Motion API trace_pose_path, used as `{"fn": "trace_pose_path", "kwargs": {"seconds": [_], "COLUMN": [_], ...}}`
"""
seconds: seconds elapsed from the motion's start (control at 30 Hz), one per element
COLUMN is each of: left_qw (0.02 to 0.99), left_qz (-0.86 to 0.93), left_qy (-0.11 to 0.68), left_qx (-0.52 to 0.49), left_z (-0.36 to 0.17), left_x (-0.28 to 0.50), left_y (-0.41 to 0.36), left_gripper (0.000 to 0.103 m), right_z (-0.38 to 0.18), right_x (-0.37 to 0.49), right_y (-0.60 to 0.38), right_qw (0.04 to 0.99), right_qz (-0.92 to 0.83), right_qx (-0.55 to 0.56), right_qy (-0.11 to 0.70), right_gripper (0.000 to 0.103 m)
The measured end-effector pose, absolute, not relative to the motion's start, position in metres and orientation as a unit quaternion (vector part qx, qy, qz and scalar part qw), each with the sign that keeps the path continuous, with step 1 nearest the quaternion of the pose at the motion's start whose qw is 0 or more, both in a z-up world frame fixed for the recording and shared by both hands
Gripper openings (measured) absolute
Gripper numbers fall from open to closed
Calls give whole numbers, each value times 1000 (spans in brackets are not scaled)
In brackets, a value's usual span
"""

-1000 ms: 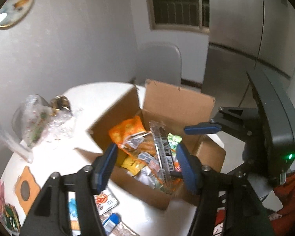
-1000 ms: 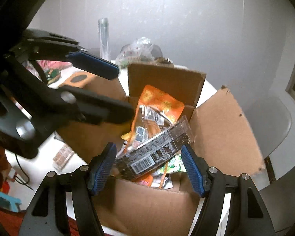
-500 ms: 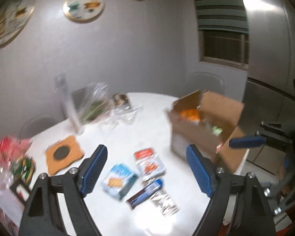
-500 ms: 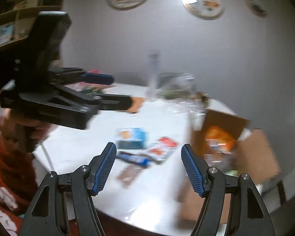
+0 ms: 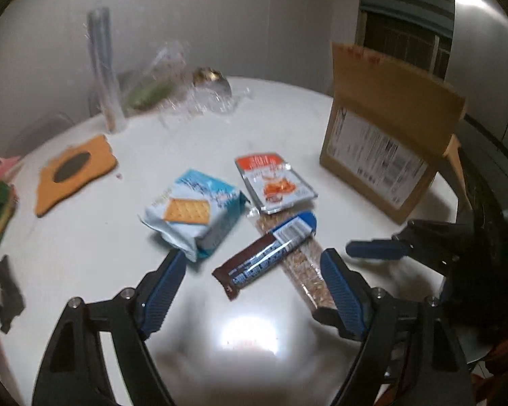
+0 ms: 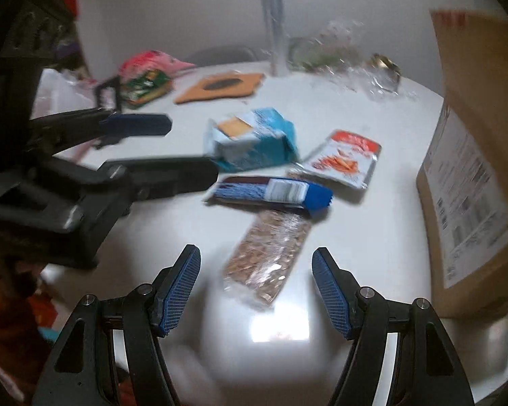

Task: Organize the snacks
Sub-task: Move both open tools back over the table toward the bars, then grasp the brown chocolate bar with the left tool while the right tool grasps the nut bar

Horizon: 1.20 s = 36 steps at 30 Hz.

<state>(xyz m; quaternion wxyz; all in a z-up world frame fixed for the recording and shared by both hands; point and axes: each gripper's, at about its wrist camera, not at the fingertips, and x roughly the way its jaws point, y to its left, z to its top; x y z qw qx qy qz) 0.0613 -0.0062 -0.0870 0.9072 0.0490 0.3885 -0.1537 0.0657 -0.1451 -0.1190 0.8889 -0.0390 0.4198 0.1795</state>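
Presently on the white round table (image 5: 84, 270), four loose snacks beside the cardboard box (image 5: 382, 155), which stands at 2 o'clock in the left wrist view.

Item: chocolate bar (image 5: 264, 253), brown and blue foil wrapper. Long axis runs from 7 to 1 o'clock, blue end farthest. Likely light, stiff, slick; best pinched across its narrow width at mid-length.

Item: granola bar (image 6: 267, 253), clear wrapper, partly under the chocolate bar. In the right wrist view its long axis runs 7 to 1 o'clock. Probably crumbly; grip gently across the free near half.

Item: cracker pack (image 5: 193, 213), pale blue, puffy, at 10 o'clock of the chocolate bar. Soft, crushable.

Item: red and silver pouch (image 5: 274, 182), flat, just beyond the bars. Thin, slippery, hard to lift off the surface.

Left gripper (image 5: 250, 291): jaws closing slightly, nothing between the pads, framing the chocolate bar's near end from above.

Right gripper (image 6: 257, 291): jaws apart, empty, hovering over the granola bar.
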Motion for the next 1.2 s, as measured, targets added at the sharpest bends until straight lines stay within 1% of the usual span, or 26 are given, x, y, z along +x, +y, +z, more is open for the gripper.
{"fn": "trace_pose_path", "kwargs": {"seconds": [0.1, 0.17, 0.2, 0.27, 0.33, 0.6, 0.63, 0.67, 0.8, 0.83, 0.9, 0.97, 1.07, 1.2], "left_qw": [900, 893, 891, 887, 884, 868, 865, 862, 862, 862, 862, 862, 862, 870], "left_qz": [-174, -192, -194, -199, -207, -243, -246, -250, -251, -252, -255, -258, -252, -237], "left_qy": [397, 405, 409, 414, 416, 429, 432, 437, 437, 436, 434, 434, 436, 431], "left_qx": [44, 43, 43, 44, 44, 58, 58, 56, 58, 54, 53, 52, 48, 26], "left_z": [-96, -102, -104, -108, -111, -121, -122, -124, -127, -127, -127, -127, -126, -121], "left_x": [69, 76, 78, 83, 89, 97, 97, 97, 92, 91, 90, 89, 87, 77], "left_y": [-8, -10, -10, -11, -14, -20, -20, -20, -18, -18, -17, -17, -14, -4], "left_gripper": [72, 65, 64, 62, 62, 61, 56, 47, 37, 33, 28, 21, 17, 17], "right_z": [-125, -126, -126, -127, -126, -125, -126, -126, -127, -127, -127, -128, -129, -129], "right_x": [72, 76, 76, 78, 77, 70, 71, 72, 76, 76, 78, 81, 85, 89], "right_y": [-143, -143, -143, -146, -146, -168, -168, -168, -161, -160, -158, -155, -153, -154], "right_qw": [893, 895, 895, 893, 894, 892, 891, 891, 891, 891, 890, 889, 890, 892], "right_qz": [165, 157, 159, 162, 159, 157, 161, 164, 171, 173, 178, 183, 178, 171], "right_qx": [-45, -56, -56, -55, -65, -57, -57, -57, -69, -69, -71, -77, -86, -91], "right_qy": [416, 414, 414, 416, 413, 420, 420, 420, 415, 415, 414, 413, 412, 409], "right_gripper": [65, 65, 65, 61, 55, 55, 55, 55, 55, 55, 55, 55, 49, 42]}}
